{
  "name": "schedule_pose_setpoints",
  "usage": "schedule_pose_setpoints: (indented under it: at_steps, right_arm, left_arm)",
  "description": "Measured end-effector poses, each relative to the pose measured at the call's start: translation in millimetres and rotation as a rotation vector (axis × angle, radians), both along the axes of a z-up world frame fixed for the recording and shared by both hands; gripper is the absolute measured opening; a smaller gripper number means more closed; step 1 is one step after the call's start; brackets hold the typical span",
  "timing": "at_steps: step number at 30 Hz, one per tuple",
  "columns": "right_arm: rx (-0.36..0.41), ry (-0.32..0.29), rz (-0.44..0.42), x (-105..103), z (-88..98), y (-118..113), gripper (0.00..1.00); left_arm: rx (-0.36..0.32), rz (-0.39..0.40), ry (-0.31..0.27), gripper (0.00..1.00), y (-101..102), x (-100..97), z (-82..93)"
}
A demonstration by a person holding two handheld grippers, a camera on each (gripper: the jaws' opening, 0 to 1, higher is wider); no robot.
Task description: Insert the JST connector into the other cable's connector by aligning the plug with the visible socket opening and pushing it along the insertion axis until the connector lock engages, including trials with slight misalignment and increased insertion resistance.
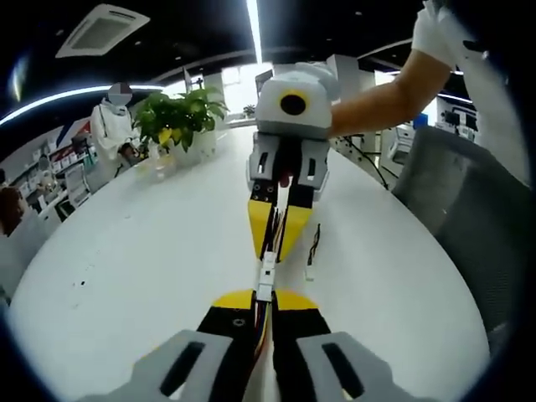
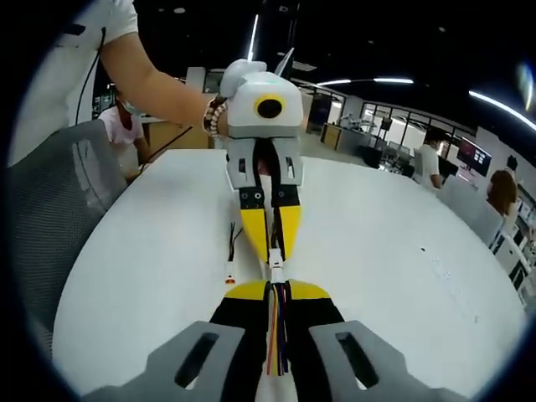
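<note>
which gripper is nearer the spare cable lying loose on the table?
Right gripper. The spare cable lies just beside its yellow jaws. The left gripper sits a bit further back along the table.

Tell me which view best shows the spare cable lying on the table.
Right gripper view: the spare cable lies unobstructed left of the grippers, its plug end visible. Left gripper view shows the same cable, smaller and partly beside the opposite gripper's jaws.

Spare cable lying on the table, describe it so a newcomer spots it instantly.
On the round white table, look just beside the two yellow-tipped grippers meeting nose to nose. There a short dark loose cable lies flat, ending in a small white plug. Unlike the multicoloured wires pinched in the jaws, nothing holds it.
</note>
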State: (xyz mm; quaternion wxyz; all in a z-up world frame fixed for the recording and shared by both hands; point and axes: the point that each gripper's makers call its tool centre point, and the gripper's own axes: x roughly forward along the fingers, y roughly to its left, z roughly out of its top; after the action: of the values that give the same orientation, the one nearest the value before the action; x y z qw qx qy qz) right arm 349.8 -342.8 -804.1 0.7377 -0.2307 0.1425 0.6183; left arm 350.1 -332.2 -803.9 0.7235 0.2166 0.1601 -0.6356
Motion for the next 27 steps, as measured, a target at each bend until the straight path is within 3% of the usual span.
schedule_pose_setpoints:
  at_steps: [18,22,27]
  right_arm:
    - [-0.010,-0.001,0.007,-1.3,1.1,5.8,0.03]
    - [-0.008,0.005,-0.007,0.6,1.2,5.0,0.03]
    - [-0.024,0.001,0.002,-1.8,-1.5,3.3,0.03]
  left_arm:
    - [0.021,-0.002,-0.008,0.00,-4.4,-4.9,4.0]
    - [-0.011,-0.008,0.007,0.00,-9.6,-6.3,7.5]
    - [0.015,-0.017,-0.003,0.00,-10.8,-5.9,2.5]
